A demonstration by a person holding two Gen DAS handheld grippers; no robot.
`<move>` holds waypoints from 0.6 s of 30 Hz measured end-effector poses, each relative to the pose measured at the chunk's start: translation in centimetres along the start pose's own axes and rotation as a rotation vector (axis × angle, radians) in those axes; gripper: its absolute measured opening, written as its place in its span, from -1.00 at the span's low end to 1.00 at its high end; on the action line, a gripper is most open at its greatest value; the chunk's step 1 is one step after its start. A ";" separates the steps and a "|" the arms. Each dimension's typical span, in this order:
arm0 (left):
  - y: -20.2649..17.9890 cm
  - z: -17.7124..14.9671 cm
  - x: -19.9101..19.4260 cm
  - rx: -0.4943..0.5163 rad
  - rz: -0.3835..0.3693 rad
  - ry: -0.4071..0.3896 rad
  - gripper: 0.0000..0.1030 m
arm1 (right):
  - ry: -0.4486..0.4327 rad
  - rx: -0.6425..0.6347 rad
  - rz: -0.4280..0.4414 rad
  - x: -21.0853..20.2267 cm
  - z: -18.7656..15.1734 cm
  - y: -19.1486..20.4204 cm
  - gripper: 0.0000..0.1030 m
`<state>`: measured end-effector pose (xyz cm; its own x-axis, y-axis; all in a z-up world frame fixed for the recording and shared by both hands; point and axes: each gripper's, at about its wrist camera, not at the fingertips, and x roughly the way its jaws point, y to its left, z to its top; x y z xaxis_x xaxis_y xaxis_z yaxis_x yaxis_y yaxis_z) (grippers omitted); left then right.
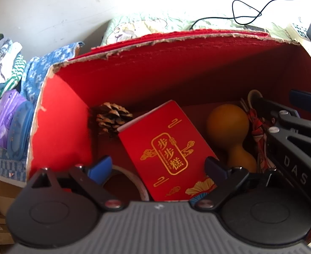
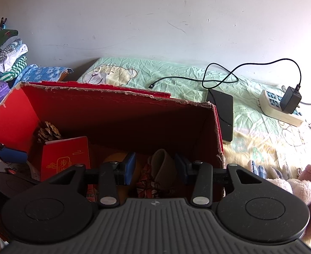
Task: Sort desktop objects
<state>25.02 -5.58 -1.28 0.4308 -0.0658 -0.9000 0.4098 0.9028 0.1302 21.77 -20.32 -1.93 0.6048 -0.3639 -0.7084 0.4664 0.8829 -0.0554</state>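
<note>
While parted, left tongs (image 1: 158, 167) over box (image 1: 176, 67)

Left wrist view close above the red box (image 1: 176, 67), angled steeply down inside; right wrist view nearby, shallower, facing wall; both share box, pine cone (image 1: 112, 117), red booklet (image 1: 168, 150)

red packet (image 1: 168, 152) reads 步步糕, tool arm (image 1: 297, 169) "DAS"
</note>
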 end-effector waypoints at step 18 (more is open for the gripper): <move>0.1 0.2 0.1 0.027 -0.025 0.000 0.87 | 0.001 0.009 -0.003 0.0 0.0 0.0 -0.13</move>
<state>25.24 -5.52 -1.29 0.4204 -0.0877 -0.9031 0.4417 0.8892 0.1193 21.81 -20.36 -1.94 0.6026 -0.3664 -0.7090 0.4740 0.8790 -0.0513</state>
